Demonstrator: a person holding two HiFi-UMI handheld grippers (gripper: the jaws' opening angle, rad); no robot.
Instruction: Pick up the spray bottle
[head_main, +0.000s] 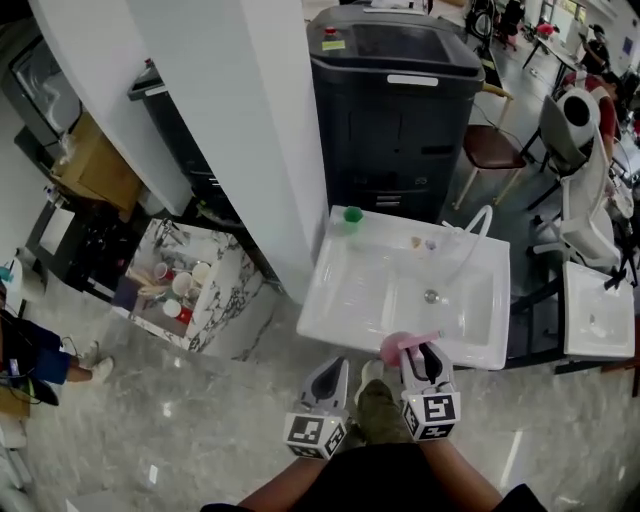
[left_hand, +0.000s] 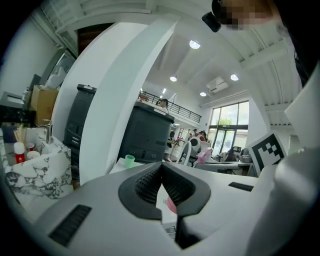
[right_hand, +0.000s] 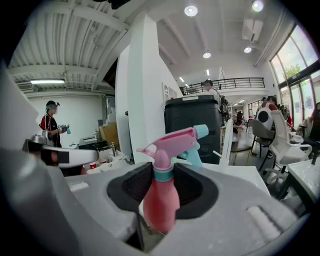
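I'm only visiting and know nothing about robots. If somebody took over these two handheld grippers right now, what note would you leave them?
Right gripper: shut on the pink spray bottle, pads just below its teal collar, bottle upright.
Left gripper: shut, nothing in it, beside the right one.
Bottle: at the near rim of the white sink.
Done: bottle grasped, apparently lifted clear.
Left: just keep hold.
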